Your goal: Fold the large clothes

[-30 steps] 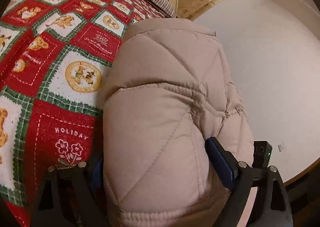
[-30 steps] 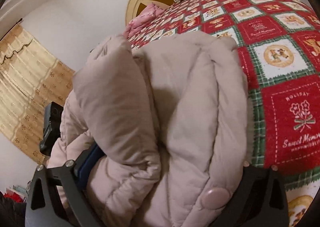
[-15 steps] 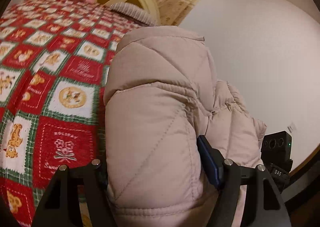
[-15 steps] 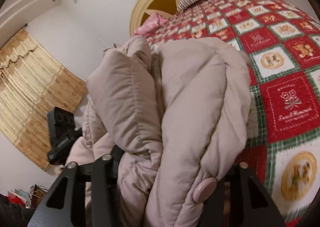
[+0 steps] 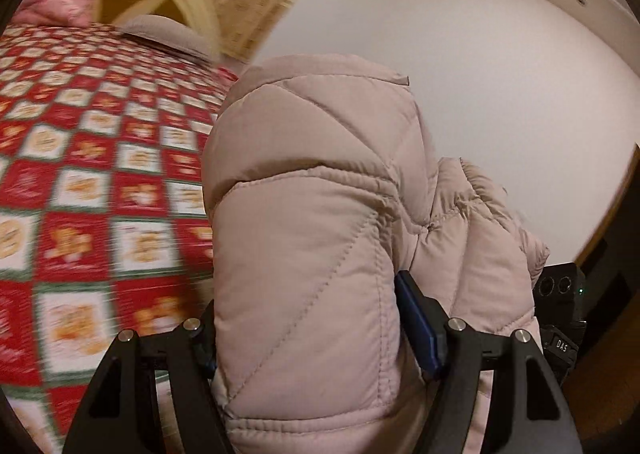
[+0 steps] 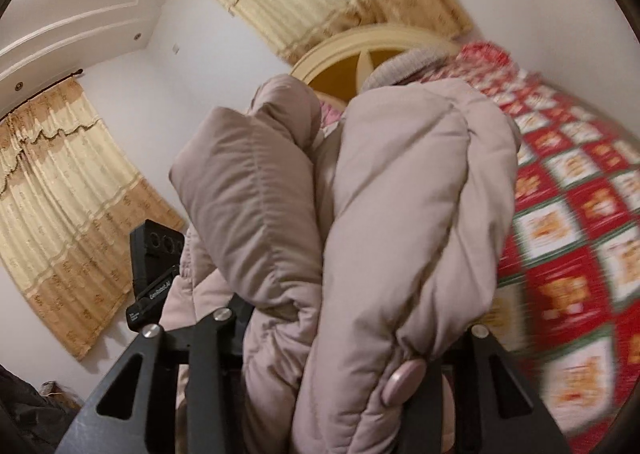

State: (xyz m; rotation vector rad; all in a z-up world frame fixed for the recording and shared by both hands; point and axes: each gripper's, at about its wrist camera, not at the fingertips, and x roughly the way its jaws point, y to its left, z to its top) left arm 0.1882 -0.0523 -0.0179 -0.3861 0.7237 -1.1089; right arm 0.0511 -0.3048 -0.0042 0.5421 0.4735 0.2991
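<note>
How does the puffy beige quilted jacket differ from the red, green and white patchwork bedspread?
The puffy beige quilted jacket is one plain colour; the red, green and white patchwork bedspread is checked with small pictures. The jacket is bunched up and held up between the fingers of the left gripper and right gripper; the bedspread lies spread flat on the bed. Both are soft, stitched fabric.
</note>
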